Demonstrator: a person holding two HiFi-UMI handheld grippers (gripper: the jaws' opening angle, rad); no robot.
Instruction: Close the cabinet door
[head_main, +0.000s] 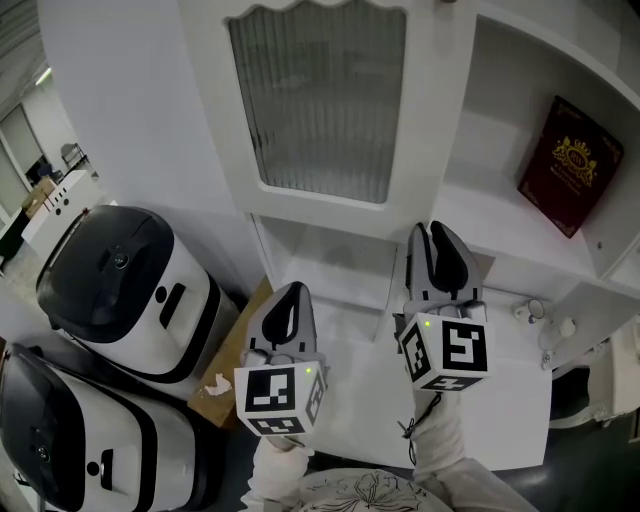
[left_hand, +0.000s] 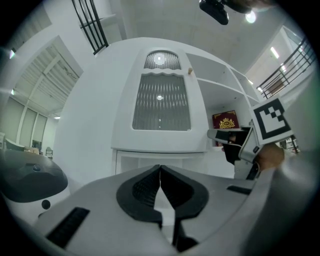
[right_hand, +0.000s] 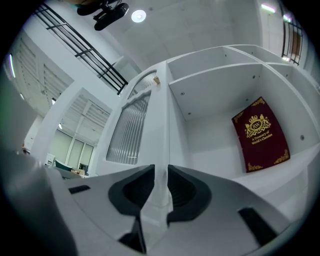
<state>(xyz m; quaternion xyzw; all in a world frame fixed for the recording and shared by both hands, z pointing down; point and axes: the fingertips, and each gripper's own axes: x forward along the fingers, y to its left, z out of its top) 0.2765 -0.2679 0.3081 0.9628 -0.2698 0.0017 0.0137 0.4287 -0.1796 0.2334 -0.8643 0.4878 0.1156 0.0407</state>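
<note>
The white cabinet door (head_main: 320, 100) with a ribbed glass pane stands swung out from the cabinet, and the shelves to its right lie open. My right gripper (head_main: 436, 235) is at the door's lower free corner. In the right gripper view the door's edge (right_hand: 161, 125) runs between the jaws, and the right gripper (right_hand: 160, 172) is shut on it. My left gripper (head_main: 288, 295) hovers lower and to the left, facing the door (left_hand: 161, 107). The left gripper (left_hand: 160, 169) is shut with nothing in it. A dark red book (head_main: 568, 165) leans on the open shelf.
Two black-and-white appliances (head_main: 130, 290) (head_main: 70, 440) stand at the left, beside a brown board (head_main: 230, 360). The white counter (head_main: 500, 400) lies under the shelves, with small white items (head_main: 530, 312) at its right. The right gripper (left_hand: 235, 145) shows in the left gripper view.
</note>
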